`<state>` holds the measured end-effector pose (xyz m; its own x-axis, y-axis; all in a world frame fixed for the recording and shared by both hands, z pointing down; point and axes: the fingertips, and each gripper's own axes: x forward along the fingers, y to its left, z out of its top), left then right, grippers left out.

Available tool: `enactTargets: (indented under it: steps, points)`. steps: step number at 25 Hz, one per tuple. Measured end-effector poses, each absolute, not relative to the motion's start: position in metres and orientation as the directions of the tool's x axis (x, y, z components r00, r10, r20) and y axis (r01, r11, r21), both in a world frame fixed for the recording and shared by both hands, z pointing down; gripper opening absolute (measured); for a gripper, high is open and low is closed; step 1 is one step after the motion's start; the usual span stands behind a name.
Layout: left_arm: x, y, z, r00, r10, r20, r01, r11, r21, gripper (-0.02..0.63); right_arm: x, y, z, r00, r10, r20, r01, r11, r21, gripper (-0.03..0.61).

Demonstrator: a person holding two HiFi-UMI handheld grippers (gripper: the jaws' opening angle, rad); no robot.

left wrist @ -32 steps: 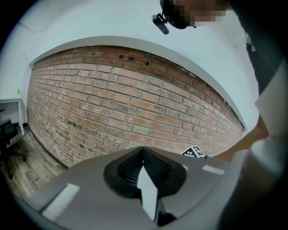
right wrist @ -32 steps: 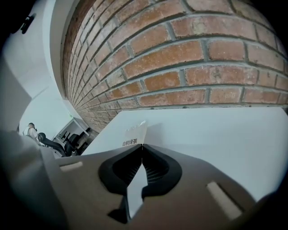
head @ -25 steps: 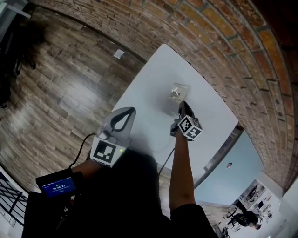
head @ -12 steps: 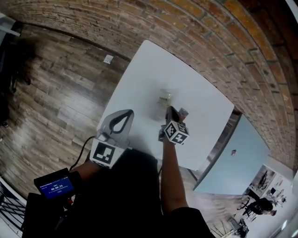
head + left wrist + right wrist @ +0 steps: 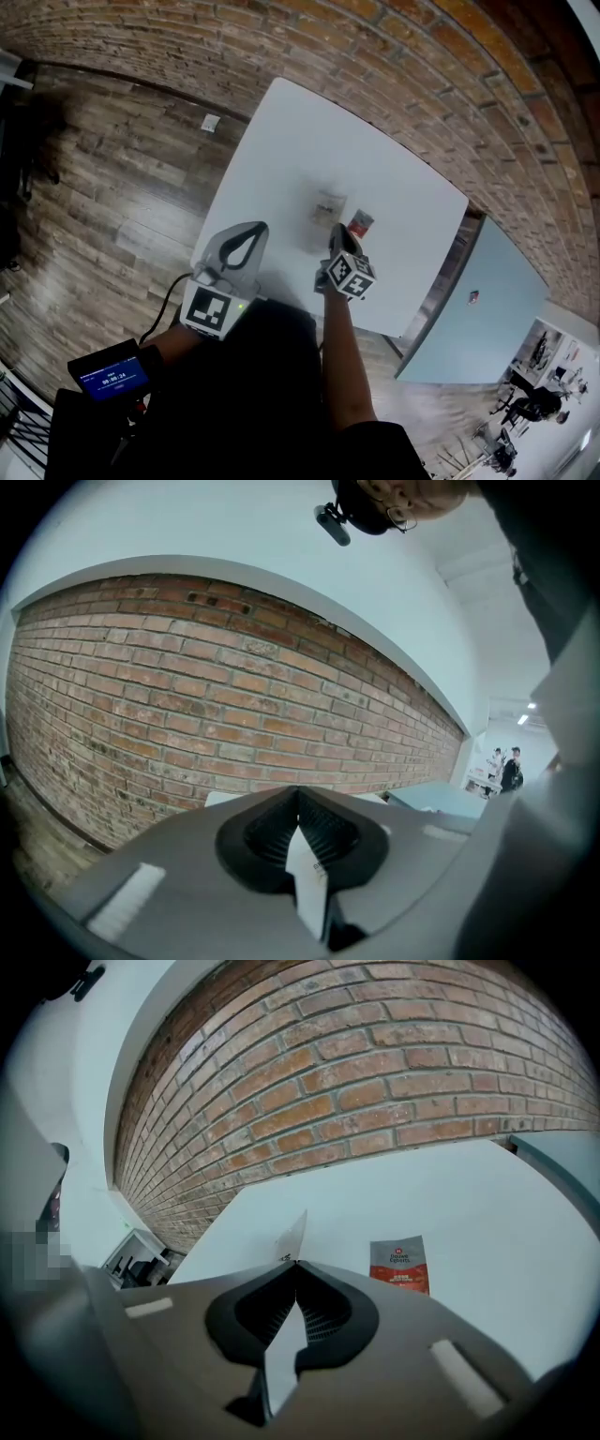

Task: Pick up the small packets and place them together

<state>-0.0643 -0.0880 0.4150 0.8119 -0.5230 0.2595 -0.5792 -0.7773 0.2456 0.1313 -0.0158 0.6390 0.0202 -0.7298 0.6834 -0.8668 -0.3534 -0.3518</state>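
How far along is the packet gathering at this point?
Done: nothing looks grouped yet; only a red packet lies on the white table. In hand: the right tongs are clamped on a white packet near it, and the left tongs on a second white packet. Left: setting both down beside the red one.

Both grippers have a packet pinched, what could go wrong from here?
The right gripper pinches its thin white packet at the very jaw tips, with part sticking out ahead; a quick move might slip it free.
The flat red packet lies on the white table just ahead of that gripper; a careless descent could shove it.
The left gripper is also shut on a white printed packet, so neither can take the red one yet.
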Motion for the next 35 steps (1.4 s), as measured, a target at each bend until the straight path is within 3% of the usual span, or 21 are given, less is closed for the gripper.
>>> enactTargets:
  steps: [10, 15, 28, 35]
  points:
    - [-0.062, -0.077, 0.418, 0.8, -0.532, 0.279, -0.593, -0.772, 0.229, 0.0, 0.136, 0.0, 0.665, 0.001, -0.69, 0.724, -0.867, -0.362, -0.344, 0.006]
    - [-0.066, -0.08, 0.418, 0.788, -0.549, 0.278, -0.609, -0.763, 0.218, 0.0, 0.137, 0.007, 0.673, -0.009, -0.672, 0.741, -0.905, -0.309, -0.291, 0.051]
    - [-0.059, -0.081, 0.418, 0.781, -0.553, 0.289, -0.616, -0.757, 0.216, 0.0, 0.094, -0.039, 0.66, -0.081, -0.64, 0.764, -0.992, 0.123, -0.002, 0.205]
    - [-0.061, -0.081, 0.42, 0.759, -0.577, 0.3, -0.644, -0.733, 0.22, 0.0, 0.089, -0.045, 0.681, -0.112, -0.58, 0.807, -0.986, 0.166, -0.017, 0.219]
